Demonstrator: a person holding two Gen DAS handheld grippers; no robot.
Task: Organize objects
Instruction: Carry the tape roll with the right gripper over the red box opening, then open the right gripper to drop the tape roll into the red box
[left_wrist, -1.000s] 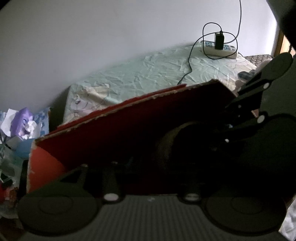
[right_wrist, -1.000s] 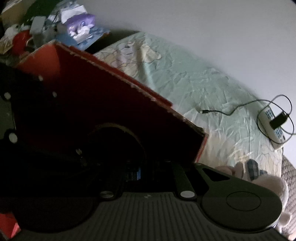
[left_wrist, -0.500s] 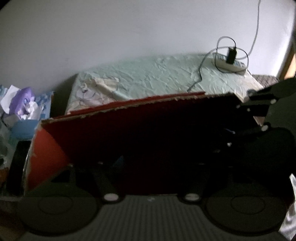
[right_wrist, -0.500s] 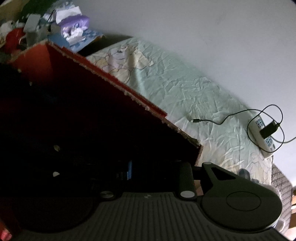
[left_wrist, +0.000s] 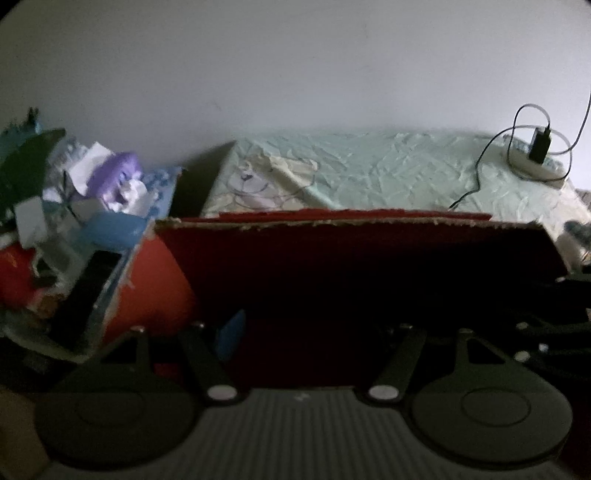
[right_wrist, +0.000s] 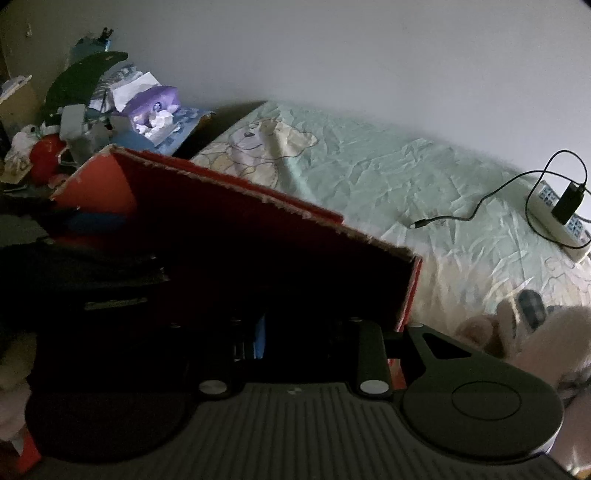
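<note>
A red cardboard box (left_wrist: 351, 251) with a torn top edge stands open in front of both grippers; its inside is very dark. My left gripper (left_wrist: 303, 328) reaches into it, open, with its fingers spread wide. A small blue thing (left_wrist: 231, 332) shows beside its left finger. In the right wrist view the red box (right_wrist: 236, 229) runs diagonally, and my right gripper (right_wrist: 299, 328) is at its near right corner with fingers apart and nothing visible between them. A blue strip (right_wrist: 260, 336) lies low in the dark there. The other gripper's black body (right_wrist: 74, 277) fills the box's left half.
Behind the box lies a bed with a pale green sheet (right_wrist: 369, 177); on it are a power strip with a charger (right_wrist: 557, 218) and a loose cable end (right_wrist: 421, 223). A cluttered pile with a purple tissue pack (left_wrist: 110, 177) sits at the left. A pink plush toy (right_wrist: 535, 350) lies right of the box.
Both views have swung: the box edge now sits level in the left view and the clutter pile is more in view. The round dark object seen in the box can no longer be made out.
</note>
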